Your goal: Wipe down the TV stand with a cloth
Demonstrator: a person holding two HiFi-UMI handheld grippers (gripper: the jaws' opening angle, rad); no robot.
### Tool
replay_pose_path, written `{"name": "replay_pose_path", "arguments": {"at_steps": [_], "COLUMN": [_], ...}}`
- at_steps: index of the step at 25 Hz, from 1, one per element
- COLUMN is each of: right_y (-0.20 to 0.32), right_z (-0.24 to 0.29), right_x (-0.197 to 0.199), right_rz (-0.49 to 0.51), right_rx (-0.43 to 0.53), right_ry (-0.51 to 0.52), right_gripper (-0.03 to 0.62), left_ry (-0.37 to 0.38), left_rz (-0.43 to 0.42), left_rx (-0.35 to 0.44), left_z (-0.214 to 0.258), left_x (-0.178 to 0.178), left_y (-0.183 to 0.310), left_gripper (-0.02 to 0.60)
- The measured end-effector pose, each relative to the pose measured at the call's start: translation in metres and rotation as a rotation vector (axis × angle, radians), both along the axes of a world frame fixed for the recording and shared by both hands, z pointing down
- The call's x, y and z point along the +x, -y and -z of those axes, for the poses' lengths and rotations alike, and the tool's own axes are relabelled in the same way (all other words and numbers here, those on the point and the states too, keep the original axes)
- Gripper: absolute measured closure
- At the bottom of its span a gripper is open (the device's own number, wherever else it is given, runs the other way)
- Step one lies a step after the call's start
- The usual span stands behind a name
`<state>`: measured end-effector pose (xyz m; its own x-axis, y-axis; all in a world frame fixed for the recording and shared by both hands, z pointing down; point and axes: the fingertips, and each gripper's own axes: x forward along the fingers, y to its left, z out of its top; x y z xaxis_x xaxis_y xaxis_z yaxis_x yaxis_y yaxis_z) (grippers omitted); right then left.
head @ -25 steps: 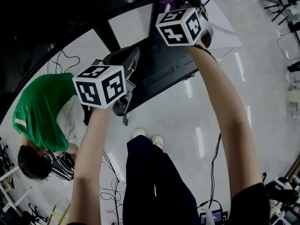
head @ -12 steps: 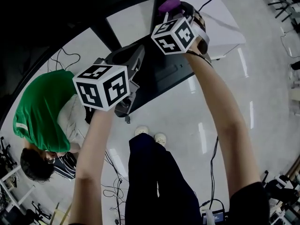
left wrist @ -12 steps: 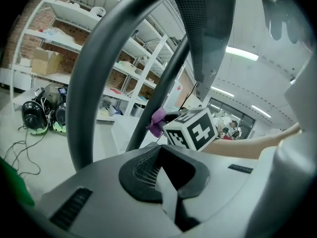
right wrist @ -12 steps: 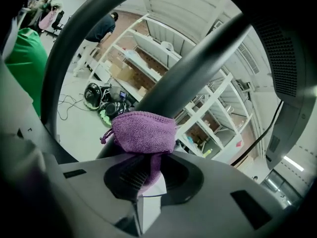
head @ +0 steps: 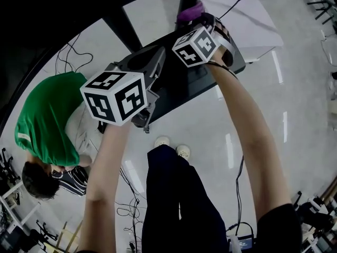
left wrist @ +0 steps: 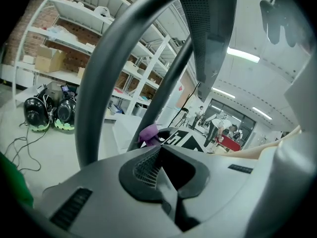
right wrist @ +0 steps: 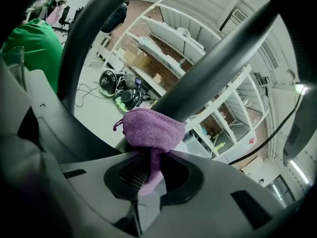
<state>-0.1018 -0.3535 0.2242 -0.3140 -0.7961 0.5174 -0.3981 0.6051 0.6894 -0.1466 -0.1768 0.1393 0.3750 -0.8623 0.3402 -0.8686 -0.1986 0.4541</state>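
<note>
While pinching purple cloth (right wrist: 151, 128), right gripper (right wrist: 144, 178) hovers over TV stand (head: 181, 83).

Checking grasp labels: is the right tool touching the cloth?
Touching. The right gripper view shows the cloth pinched between the shut jaws of the right tool, with its bunched end sticking out in front.

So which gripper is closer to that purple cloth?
Right. The right gripper has its jaws clamped on the purple cloth; the left gripper sits apart from it, off to its left.
</note>
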Motion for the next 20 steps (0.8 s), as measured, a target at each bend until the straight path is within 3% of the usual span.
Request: {"name": "replay_pose_path", "arguments": {"at_steps": [6, 11, 20], "right_y": [-0.02, -0.034, -0.079], "right_z": [-0.029, -0.024, -0.007], "right_x": [-0.009, -0.006, -0.018], "right_rz": [0.08, 0.148, 0.356], "right_rx": [-0.097, -0.141, -0.193], "right_ry": [-0.038, 0.0, -0.009], "right_gripper": [0.525, 0.525, 0.525], "left_ry": [-0.001, 0.012, 0.037], "left_rz": [0.016, 0.033, 0.093], "left_rx": [-0.006, -0.01, -0.014], "left_z": [-0.007, -0.011, -0.022], "left_x": [-0.01, -0.019, -0.038], "left_y": [-0.007, -0.02, -0.044], "left_gripper": [0.575, 0.575, 0.575]}}
